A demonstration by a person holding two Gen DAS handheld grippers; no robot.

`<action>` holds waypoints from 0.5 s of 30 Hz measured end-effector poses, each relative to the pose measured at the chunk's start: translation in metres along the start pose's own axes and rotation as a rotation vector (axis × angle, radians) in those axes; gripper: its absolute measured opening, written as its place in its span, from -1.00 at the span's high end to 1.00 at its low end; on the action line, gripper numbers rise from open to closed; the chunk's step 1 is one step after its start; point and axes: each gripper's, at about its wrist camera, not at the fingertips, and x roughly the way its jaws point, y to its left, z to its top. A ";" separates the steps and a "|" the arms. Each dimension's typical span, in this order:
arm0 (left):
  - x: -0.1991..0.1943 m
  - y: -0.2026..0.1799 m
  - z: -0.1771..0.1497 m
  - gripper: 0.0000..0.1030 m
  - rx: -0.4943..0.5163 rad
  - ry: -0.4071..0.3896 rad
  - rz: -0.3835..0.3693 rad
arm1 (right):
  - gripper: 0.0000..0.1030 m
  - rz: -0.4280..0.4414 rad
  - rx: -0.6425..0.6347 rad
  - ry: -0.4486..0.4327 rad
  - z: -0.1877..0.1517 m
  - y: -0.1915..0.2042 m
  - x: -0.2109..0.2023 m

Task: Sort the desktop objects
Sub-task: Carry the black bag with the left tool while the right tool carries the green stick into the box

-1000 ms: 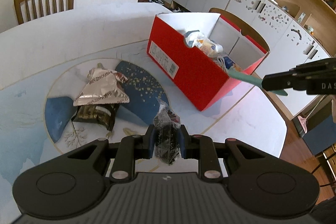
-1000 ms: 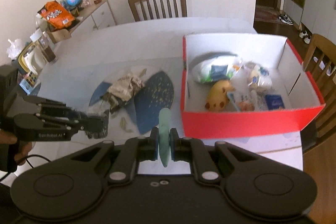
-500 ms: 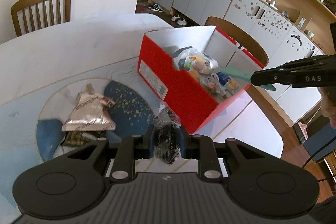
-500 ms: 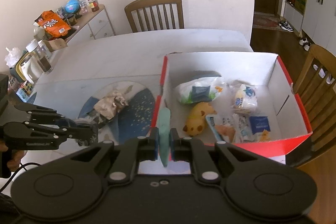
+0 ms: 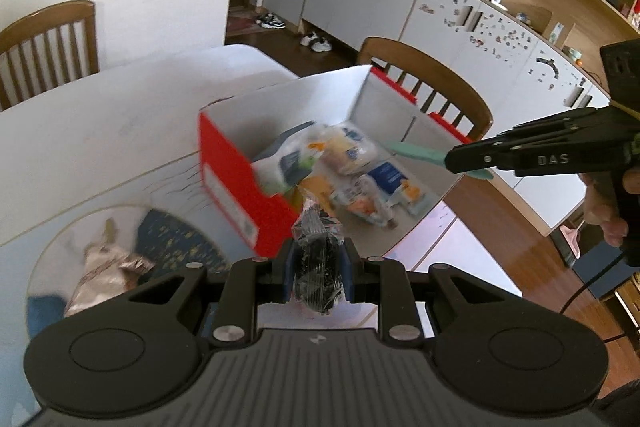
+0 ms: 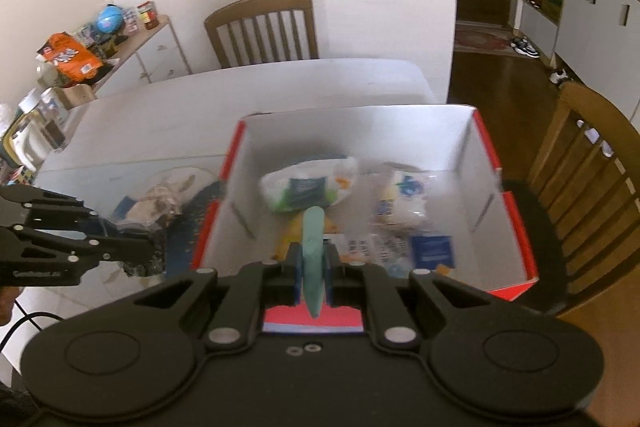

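Note:
A red box (image 5: 236,187) with a white inside stands on the table and holds several snack packets (image 5: 340,155); it also shows in the right wrist view (image 6: 520,227). My left gripper (image 5: 318,267) is shut on a dark packet in clear wrap (image 5: 318,259), held just before the box's near left wall. My right gripper (image 6: 312,267) is shut on a flat teal piece (image 6: 313,239) and holds it over the box's inside. The right gripper also shows in the left wrist view (image 5: 452,161), with the teal piece (image 5: 416,151) above the box.
A silver packet (image 5: 104,267) lies on the round blue and white mat (image 5: 172,239) left of the box. Wooden chairs stand at the far side (image 6: 264,27) and to the right (image 6: 592,187). A sideboard with clutter (image 6: 80,55) is at the left.
Both grippers have moved toward the box with their loads. The teal piece has gone from the box's front edge to over its inside; the dark packet has come close to the box's left wall.

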 end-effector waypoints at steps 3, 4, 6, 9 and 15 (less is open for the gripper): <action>0.004 -0.004 0.004 0.58 0.012 0.002 -0.015 | 0.81 -0.006 0.010 0.000 0.001 -0.012 0.000; 0.005 -0.003 0.005 0.58 0.008 0.005 -0.020 | 0.81 -0.005 0.012 0.001 0.002 -0.016 0.001; 0.008 -0.003 0.009 0.58 0.022 0.018 -0.013 | 0.81 -0.006 0.014 0.002 0.002 -0.021 0.002; 0.015 -0.012 0.018 0.58 0.045 0.024 -0.025 | 0.81 -0.011 0.016 0.008 0.004 -0.033 0.008; 0.049 -0.046 0.035 0.58 0.129 0.068 -0.073 | 0.81 -0.041 0.030 0.032 0.003 -0.055 0.021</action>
